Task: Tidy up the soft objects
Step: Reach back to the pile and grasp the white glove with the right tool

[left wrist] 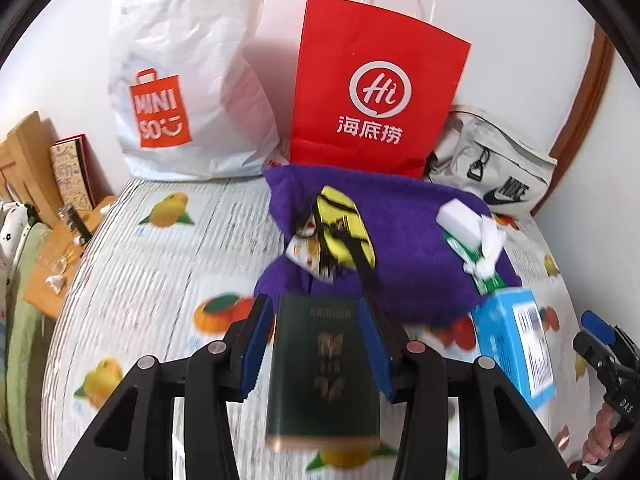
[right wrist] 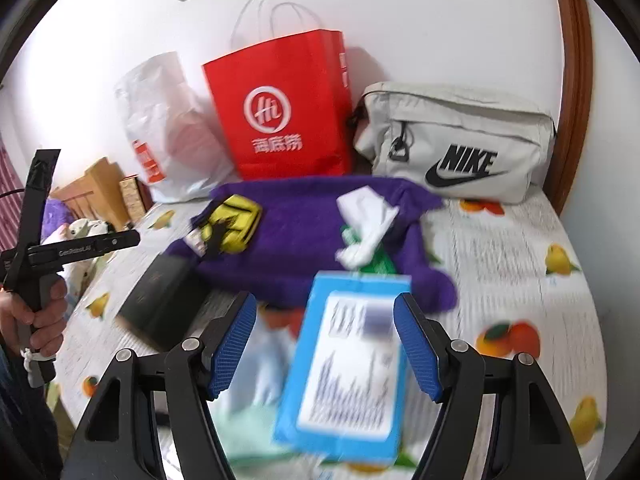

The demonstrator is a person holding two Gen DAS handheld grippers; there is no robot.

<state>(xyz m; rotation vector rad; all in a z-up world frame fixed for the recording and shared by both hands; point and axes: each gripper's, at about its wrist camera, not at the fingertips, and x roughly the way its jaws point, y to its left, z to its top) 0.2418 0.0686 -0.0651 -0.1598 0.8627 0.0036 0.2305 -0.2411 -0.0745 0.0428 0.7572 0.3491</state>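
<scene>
A purple fuzzy cloth (left wrist: pixel 408 248) (right wrist: pixel 304 236) lies on the fruit-print tablecloth (left wrist: pixel 160 272). On it sit a yellow-and-black pouch (left wrist: pixel 344 228) (right wrist: pixel 234 222), a white block with crumpled tissue (left wrist: pixel 472 228) (right wrist: pixel 366 220) and a green packet (left wrist: pixel 486 280). My left gripper (left wrist: pixel 318 348) has its blue pads on both sides of a dark green book (left wrist: pixel 324 372). My right gripper (right wrist: pixel 325 348) is open around a blue box (right wrist: pixel 348 364), the pads apart from its sides. The box also shows in the left view (left wrist: pixel 516 344), the book in the right view (right wrist: pixel 160 300).
At the back wall stand a white Miniso plastic bag (left wrist: pixel 180 80) (right wrist: pixel 160 132), a red paper bag (left wrist: pixel 372 88) (right wrist: pixel 280 108) and a grey Nike pouch (left wrist: pixel 496 168) (right wrist: pixel 460 140). A wooden side table (left wrist: pixel 60 232) with small items is at the left. Light green cloth (right wrist: pixel 256 428) lies under the blue box.
</scene>
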